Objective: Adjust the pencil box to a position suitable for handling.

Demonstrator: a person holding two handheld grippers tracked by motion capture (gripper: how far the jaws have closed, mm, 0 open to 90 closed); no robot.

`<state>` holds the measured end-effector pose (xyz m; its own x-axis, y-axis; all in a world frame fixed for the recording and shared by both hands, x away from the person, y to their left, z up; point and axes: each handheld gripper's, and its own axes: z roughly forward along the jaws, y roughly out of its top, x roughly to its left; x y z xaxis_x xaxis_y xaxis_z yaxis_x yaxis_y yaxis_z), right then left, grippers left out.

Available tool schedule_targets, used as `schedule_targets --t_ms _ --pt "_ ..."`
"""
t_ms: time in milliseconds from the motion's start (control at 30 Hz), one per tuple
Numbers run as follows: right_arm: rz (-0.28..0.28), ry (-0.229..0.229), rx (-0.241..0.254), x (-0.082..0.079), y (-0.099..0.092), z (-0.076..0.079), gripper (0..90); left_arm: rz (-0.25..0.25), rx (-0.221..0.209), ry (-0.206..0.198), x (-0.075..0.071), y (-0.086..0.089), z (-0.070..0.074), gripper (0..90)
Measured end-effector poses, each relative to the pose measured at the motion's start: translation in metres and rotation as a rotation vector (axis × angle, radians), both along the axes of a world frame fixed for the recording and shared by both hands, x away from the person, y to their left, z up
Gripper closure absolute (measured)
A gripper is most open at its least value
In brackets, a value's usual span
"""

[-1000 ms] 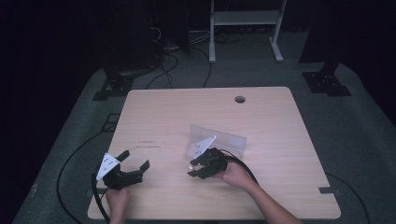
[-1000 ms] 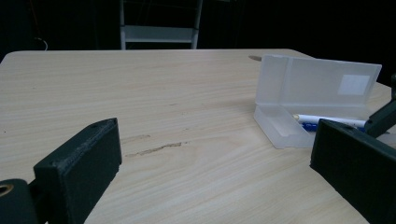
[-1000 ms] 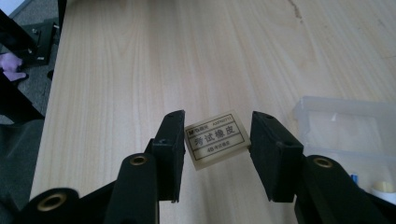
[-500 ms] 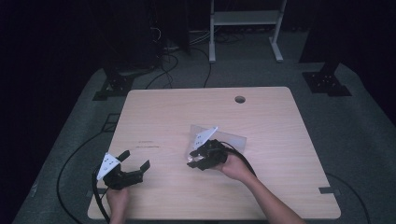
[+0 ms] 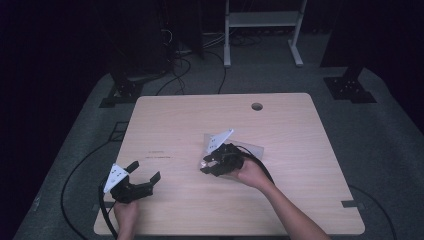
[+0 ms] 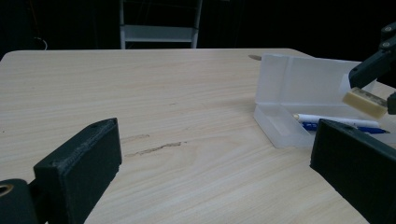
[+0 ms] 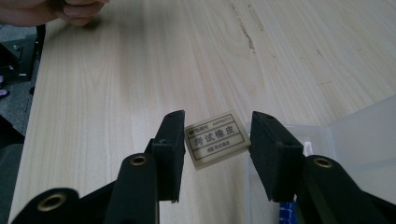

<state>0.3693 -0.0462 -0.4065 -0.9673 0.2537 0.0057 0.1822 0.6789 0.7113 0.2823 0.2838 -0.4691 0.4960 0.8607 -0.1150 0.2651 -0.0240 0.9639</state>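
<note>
Right claw (image 7: 215, 154) has lifted off the bench (image 5: 170, 125), clamped on the eraser (image 7: 217, 143) beside the open pencil case (image 6: 299, 93); left claw (image 5: 145, 172) idles open.

Dim, dark surroundings; evenly lit tabletop

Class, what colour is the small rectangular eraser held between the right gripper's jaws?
Cream, with a black-bordered printed label: the small rectangular eraser shows best in the right gripper view.

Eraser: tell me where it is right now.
The eraser sits clamped between the right claw jaws, held off the table just over the near end of the open clear plastic box with pens inside.
</note>
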Motion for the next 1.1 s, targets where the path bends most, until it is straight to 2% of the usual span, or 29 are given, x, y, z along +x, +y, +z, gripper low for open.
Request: schedule_targets --t_ms 133,233,667,900,1100 --pt "-0.005 -0.011 0.005 0.004 0.0 0.005 55.8 0.001 0.002 -0.001 0.0 0.0 0.0 1.1" --pt "-0.023 -0.003 0.015 0.006 -0.001 0.005 55.8 0.003 -0.003 0.0 0.0 0.0 0.0 1.1" --pt "-0.063 0.006 0.01 0.021 -0.002 0.0 55.7 0.001 -0.005 -0.001 -0.001 -0.001 0.0 1.1" --pt "-0.092 0.009 -0.014 0.028 0.0 -0.006 55.8 0.002 -0.007 -0.001 0.0 -0.001 0.001 1.1" --pt "-0.119 0.031 -0.022 0.035 0.006 -0.013 55.8 0.001 -0.008 -0.003 -0.001 -0.001 0.001 1.1"
